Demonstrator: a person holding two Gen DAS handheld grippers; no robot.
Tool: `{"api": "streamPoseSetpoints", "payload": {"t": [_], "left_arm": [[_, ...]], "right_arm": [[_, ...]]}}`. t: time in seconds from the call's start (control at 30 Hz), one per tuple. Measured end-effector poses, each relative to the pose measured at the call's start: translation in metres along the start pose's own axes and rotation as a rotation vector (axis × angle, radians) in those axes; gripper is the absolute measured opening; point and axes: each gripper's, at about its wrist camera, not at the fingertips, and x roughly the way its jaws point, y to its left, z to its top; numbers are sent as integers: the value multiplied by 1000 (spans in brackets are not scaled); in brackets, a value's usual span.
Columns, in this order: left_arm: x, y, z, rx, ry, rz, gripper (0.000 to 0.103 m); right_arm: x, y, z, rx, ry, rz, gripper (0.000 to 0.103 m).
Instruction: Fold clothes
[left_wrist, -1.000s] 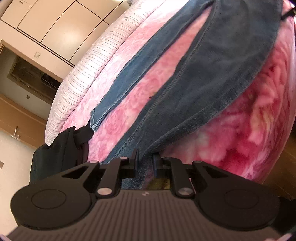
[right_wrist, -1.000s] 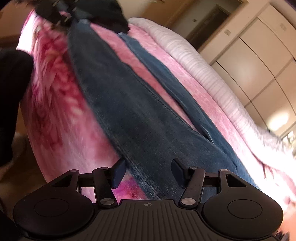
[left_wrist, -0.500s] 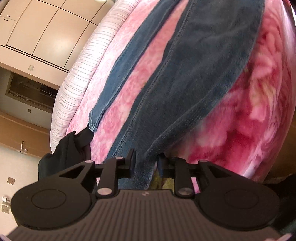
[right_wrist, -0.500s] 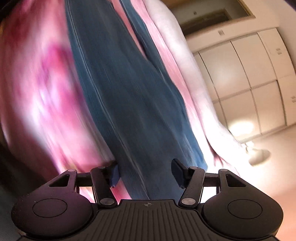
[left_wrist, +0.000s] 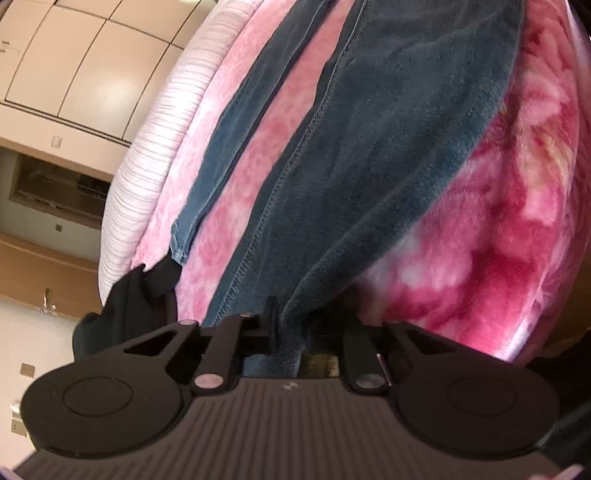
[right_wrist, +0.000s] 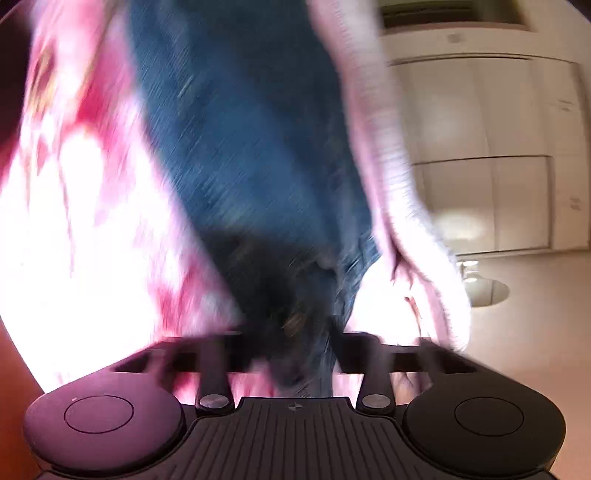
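Pink blanket (left_wrist: 480, 206) carries jeans (left_wrist: 369, 166); left claw (left_wrist: 295, 328) and right claw (right_wrist: 295, 347) are closing on denim; lift both ends evenly.

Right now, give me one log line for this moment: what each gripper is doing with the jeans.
step: grasp | left gripper: closing on jeans leg end | right gripper: closing on jeans, blurred | surface: pink blanket

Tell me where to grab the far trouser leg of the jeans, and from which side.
Judging by its pose, take the far leg at its hem, the free flat end on the pink blanket. Come from the black garment side, along the leg, jaws straddling the hem edge.
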Motion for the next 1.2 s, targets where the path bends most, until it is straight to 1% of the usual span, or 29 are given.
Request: {"api": "streamPoseSetpoints", "payload": {"t": [0.07,0.13,0.17,0.23,0.3,0.37,0.47,0.57,0.63,0.7,0.83,0.93,1.03,1.13,1.2], "left_arm": [[1,4,1,5,9,-22,8],[1,15,8,0,46,-70,8],[1,22,12,-4,68,-97,6],[-2,38,20,-6,112,-146,5],[-12,58,33,14,160,-191,5],[-26,82,49,30,202,-225,5],[-43,128,79,30,263,-269,5],[-52,166,109,17,299,-293,5],[-40,194,124,-17,311,-308,5],[-26,220,138,-52,317,-322,5],[18,254,155,-57,329,-389,5],[56,271,160,-58,343,-455,5],[97,284,163,-60,367,-529,5],[134,289,176,-7,354,-577,5],[164,287,188,17,352,-588,5]], "right_arm": [[5,-1,-2,-26,25,40,10],[7,-12,1,4,57,88,9],[7,-19,3,16,69,116,9],[5,-37,7,28,83,175,8],[3,-60,12,31,86,240,8],[0,-88,19,28,76,296,8],[-4,-147,24,28,51,360,7],[2,-202,25,15,29,420,7],[9,-233,27,-1,21,450,7],[14,-255,26,-16,16,480,6],[50,-286,46,-69,24,532,6],[94,-308,66,-66,71,598,6],[133,-327,88,-50,123,632,6],[165,-331,104,-80,143,682,6],[193,-337,115,-71,159,703,6]]}}
